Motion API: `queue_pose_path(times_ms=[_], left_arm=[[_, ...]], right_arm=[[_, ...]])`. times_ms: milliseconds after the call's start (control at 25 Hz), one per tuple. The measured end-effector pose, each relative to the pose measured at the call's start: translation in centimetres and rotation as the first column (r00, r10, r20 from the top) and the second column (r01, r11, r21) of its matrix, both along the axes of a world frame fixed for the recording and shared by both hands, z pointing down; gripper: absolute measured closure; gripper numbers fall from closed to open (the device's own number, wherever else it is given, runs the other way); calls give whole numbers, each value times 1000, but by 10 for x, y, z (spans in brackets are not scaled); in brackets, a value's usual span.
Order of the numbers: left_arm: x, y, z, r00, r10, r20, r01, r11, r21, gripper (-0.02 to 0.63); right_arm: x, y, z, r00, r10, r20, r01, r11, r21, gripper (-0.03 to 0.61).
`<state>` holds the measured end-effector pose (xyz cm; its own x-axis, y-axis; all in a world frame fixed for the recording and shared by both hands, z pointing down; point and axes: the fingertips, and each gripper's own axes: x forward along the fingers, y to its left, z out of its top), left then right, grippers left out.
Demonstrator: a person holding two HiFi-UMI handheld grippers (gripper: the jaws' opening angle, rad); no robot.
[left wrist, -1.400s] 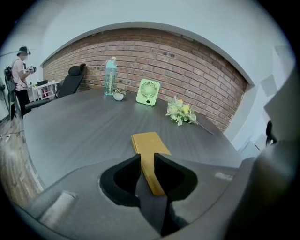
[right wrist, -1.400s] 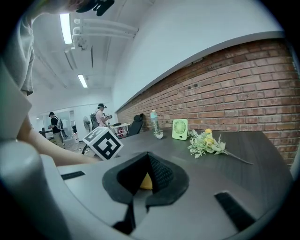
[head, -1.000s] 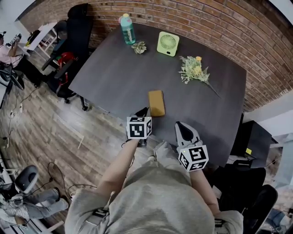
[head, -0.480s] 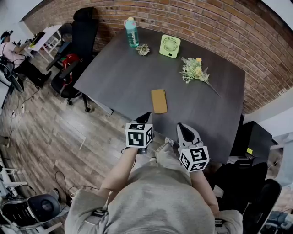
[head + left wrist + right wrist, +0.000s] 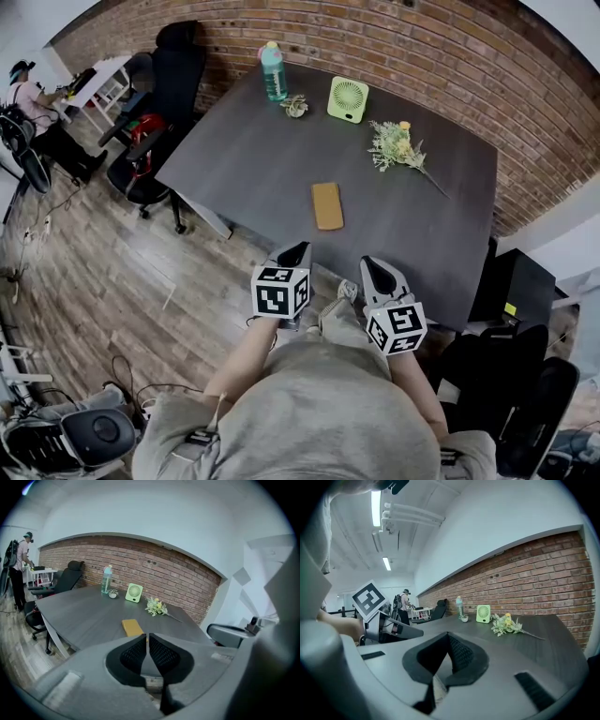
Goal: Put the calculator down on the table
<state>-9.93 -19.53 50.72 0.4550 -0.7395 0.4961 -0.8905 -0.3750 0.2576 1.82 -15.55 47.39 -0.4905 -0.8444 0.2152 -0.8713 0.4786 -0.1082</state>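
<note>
Centrally, calculator [image 5: 326, 205] flat on the dark table [image 5: 244, 159], close to its near edge, touched by neither claw. Left claw [image 5: 296, 251] pressed together, pinching nothing; right claw [image 5: 373, 265] likewise pressed together and empty, both just short of that edge.

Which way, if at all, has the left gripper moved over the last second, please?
Yes: the left gripper has drawn back from the calculator on the table, toward the person.
</note>
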Motion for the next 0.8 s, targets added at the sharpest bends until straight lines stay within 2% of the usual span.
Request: queue_pose_path(times_ms=[800], left_arm=[[-5, 33, -12, 999, 16, -42, -15, 1000, 27, 583]], right_arm=[[-10, 22, -7, 1000, -15, -1, 15, 1000, 16, 577]])
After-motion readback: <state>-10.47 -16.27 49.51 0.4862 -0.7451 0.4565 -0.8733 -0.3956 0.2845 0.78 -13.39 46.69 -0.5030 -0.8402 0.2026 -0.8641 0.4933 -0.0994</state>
